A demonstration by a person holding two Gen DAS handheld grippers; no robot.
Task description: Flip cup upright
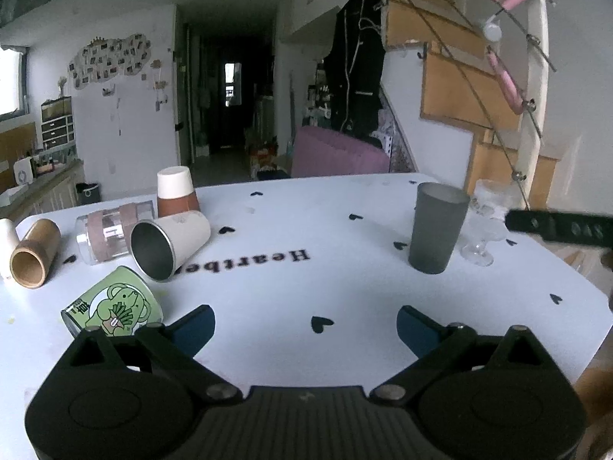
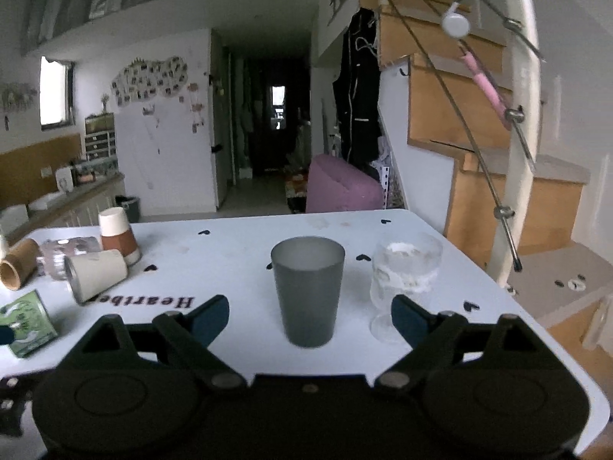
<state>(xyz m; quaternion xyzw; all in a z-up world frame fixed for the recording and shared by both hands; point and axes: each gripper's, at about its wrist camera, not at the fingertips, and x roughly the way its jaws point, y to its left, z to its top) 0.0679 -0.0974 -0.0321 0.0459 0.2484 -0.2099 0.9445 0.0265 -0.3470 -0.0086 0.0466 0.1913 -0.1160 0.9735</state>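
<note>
1. So, the grey tumbler (image 2: 307, 290) stood upright, mouth up, at the centre of the right wrist view, on the white table (image 2: 237, 260) and framed between the spread fingers of the right gripper (image 2: 309, 320), which was open and touching nothing.
2. The left gripper (image 1: 305, 326) was open too, low in its frame, holding nothing.
3. Judging by the layout, one cup was done and several were left: at the left of the left wrist view a cream steel-lined cup (image 1: 170, 244) lay on its side, mouth toward the camera, beside a toppled bamboo cup (image 1: 35, 253), a clear jar (image 1: 111, 230) and a green cartoon can (image 1: 113, 303).
4. Behind them a brown-and-cream paper cup (image 1: 177, 191) sat mouth down.
5. A clear stemmed glass (image 2: 404, 280) stood upright just right of the tumbler.
6. Hard to read: the glass was hazy, its contents unclear; the table lettering was partly covered by the cream cup; the can was cut off by the left finger (image 1: 193, 327).
</note>
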